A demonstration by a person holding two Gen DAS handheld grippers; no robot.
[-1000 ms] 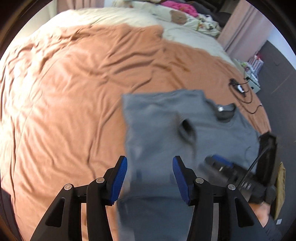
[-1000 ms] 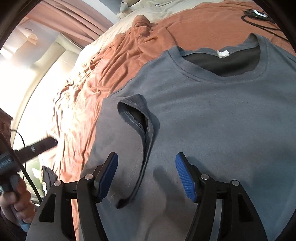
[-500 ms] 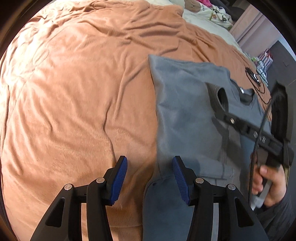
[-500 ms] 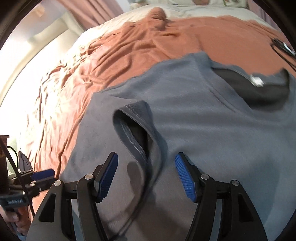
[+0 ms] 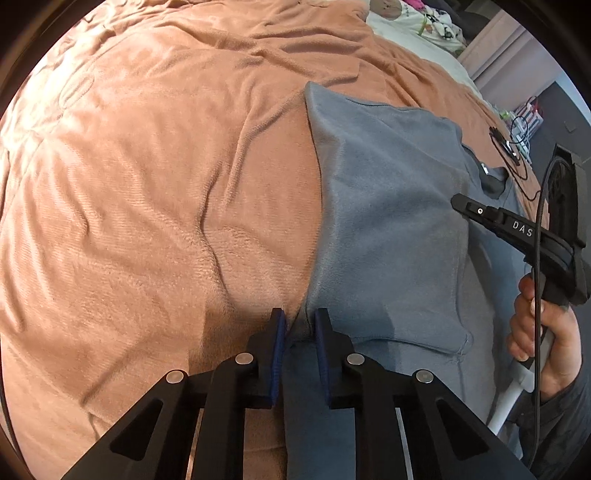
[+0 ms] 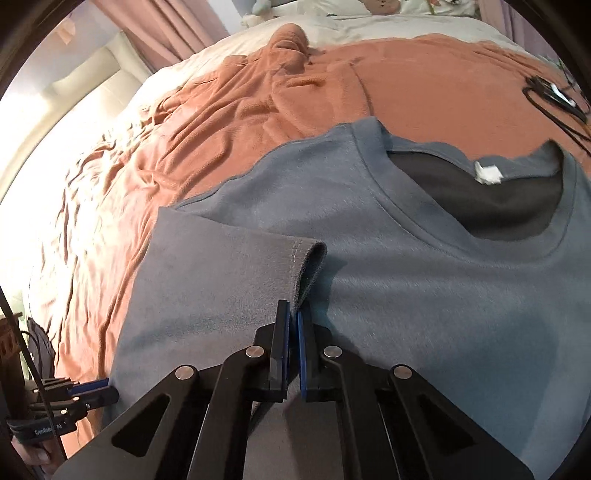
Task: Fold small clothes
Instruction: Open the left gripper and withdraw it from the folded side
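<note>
While both jaws have just been closing, left gripper (image 5: 299, 332) and right gripper (image 6: 291, 321) are pinching the soft, light grey shirt (image 6: 424, 295) at its 6 o'clock folded edge.

The right hand-held gripper (image 6: 292, 325) has just closed its jaws on the folded sleeve hem (image 6: 306, 266) of the grey T-shirt (image 6: 424, 295), spread on the bed's orange blanket (image 6: 258, 110).

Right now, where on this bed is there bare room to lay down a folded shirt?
The widest bare patch is the orange fleece blanket left of the grey T-shirt, running up toward the cream bedding. It is crowded around the shirt itself and by the black cable on the blanket beyond the collar.
</note>
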